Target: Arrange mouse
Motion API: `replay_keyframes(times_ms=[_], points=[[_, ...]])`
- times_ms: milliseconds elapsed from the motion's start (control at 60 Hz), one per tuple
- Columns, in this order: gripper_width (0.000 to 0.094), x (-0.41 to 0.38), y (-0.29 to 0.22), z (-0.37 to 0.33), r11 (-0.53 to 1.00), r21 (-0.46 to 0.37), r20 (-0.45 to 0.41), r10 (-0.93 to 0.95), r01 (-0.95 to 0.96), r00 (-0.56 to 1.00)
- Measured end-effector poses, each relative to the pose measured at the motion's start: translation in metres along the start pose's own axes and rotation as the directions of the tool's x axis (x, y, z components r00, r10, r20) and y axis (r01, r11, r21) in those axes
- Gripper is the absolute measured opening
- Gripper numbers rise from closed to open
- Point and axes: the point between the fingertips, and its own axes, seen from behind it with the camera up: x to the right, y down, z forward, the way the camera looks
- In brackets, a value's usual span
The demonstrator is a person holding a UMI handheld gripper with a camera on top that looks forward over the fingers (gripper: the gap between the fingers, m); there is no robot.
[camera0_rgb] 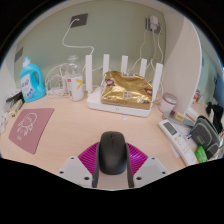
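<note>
Black and matte, the oval computer mouse (111, 153) sits on the pale wood tabletop (70, 135) right at its near edge, long axis running straight away from the camera, in line with the fingers. Can't honestly tell which end is the front, so I won't call which way it points.

The gripper (112, 172) has its fingers spread apart, and the mouse stands between them. The magenta pads (88, 158) flank it on both sides and look like they're right up against its flanks, but the mouse is resting on the table, and I can't say they're actually squeezing it.

Farther back toward the middle of the tabletop there's a white router with upright antennas (122, 90) and a crinkly gold foil bag (127, 88) lying on top of it. A blue detergent bottle (31, 79) stands near the far left corner, and a pink flat card with a white drawing (30, 127) lies along the left side. Some small gadgets (190, 132) are bunched up at the right edge, too tiny to identify.
</note>
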Motion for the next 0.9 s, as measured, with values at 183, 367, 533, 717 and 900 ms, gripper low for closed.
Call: replay_keyframes(times_ms=[183, 367, 533, 717, 900], points=[[0.0355, 0.008, -0.024, -0.023, 1.000, 0.006, -0.090, -0.004, 0.005, 0.996], [0.0356, -0.004, -0.140, -0.104, 0.978, 0.207, -0.161, 0.072, -0.038, 0.984], [0.0356, -0.100, -0.234, -0.165, 0.929, 0.370, -0.074, 0.058, -0.027, 0.996], [0.0355, -0.255, -0.192, -0.107, 0.965, 0.262, 0.101, -0.026, -0.002, 0.995], [0.0353, -0.332, -0.084, -0.011, 1.000, 0.028, 0.149, -0.014, 0.010, 0.989]])
